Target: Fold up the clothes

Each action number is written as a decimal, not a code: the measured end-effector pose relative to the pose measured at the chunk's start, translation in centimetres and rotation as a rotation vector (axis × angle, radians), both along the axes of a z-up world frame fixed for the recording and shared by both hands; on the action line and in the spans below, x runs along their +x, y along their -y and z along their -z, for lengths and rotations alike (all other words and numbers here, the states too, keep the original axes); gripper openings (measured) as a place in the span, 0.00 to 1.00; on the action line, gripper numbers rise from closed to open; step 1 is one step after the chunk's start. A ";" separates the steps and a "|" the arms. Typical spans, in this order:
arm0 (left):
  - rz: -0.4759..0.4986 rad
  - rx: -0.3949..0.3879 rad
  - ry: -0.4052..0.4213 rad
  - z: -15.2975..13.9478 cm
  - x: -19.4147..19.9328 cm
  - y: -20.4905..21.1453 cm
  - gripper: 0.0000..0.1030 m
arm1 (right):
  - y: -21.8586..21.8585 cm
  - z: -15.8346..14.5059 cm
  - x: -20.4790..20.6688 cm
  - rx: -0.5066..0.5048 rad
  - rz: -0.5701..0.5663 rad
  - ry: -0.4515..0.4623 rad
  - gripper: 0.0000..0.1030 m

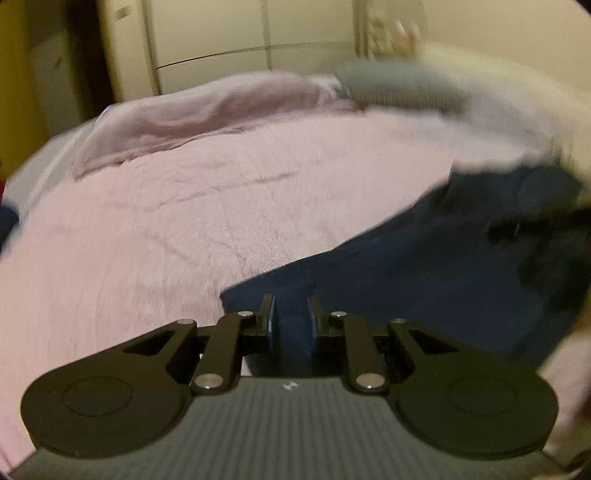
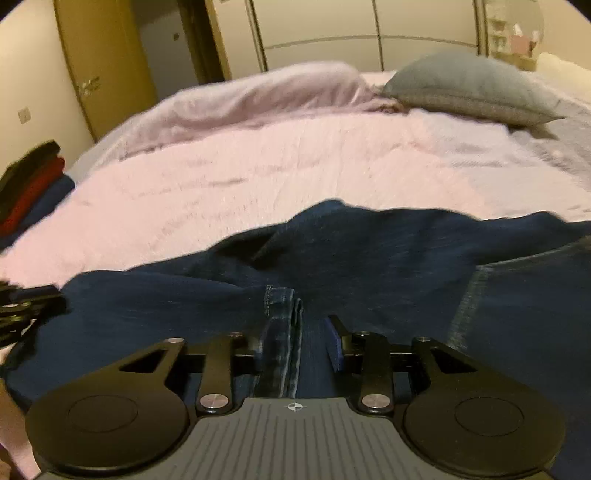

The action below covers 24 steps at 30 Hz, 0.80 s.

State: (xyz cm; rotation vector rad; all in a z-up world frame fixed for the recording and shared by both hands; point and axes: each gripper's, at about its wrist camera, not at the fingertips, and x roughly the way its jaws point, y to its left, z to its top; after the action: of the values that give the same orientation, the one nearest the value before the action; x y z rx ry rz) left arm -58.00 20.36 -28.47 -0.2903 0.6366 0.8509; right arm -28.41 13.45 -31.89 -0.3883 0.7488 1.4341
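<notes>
Dark blue jeans [image 2: 351, 258] lie crumpled on a pink bedspread [image 2: 295, 166]. My right gripper [image 2: 297, 325] is at the near edge of the jeans with a stitched hem between its pads; the jaws stand slightly apart around the fabric. My left gripper [image 1: 290, 314] is shut on a corner of the jeans [image 1: 424, 266], which stretch away to the right over the bedspread [image 1: 147, 240]. The left gripper also shows at the left edge of the right wrist view [image 2: 22, 306].
A grey pillow [image 2: 469, 85] lies at the far right of the bed, with a bunched pink blanket [image 2: 258, 96] along the far side. Folded red and dark clothes [image 2: 29, 181] are stacked at the left edge. A wardrobe [image 2: 351, 29] stands behind the bed.
</notes>
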 end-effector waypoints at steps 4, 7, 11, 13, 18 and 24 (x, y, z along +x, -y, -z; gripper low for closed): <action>0.009 -0.026 -0.015 -0.9 -1.7 2.9 0.12 | 3.1 -0.6 -1.3 0.031 -0.039 -0.025 0.34; 0.035 -0.007 -0.179 1.4 -1.3 4.7 0.11 | 3.4 1.6 -2.9 -0.092 -0.073 0.028 0.34; -0.022 0.043 -0.351 3.4 -1.9 5.6 0.08 | 3.8 2.0 -2.9 -0.081 -0.073 0.041 0.34; -0.052 0.040 -0.292 1.9 -2.4 6.0 0.08 | 4.0 1.0 -3.2 -0.075 -0.064 0.061 0.34; -0.046 0.043 -0.063 -2.7 -2.2 6.8 0.08 | 5.8 -0.9 -4.6 0.017 -0.074 0.103 0.34; 0.045 -0.018 -0.130 1.4 0.8 5.7 0.11 | 5.1 2.0 -6.3 -0.085 -0.104 0.177 0.34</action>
State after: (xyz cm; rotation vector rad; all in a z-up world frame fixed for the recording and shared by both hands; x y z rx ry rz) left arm -57.21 14.63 -29.86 -0.2376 0.7699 0.8259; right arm -34.71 8.34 -33.84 -0.6189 0.6549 1.4471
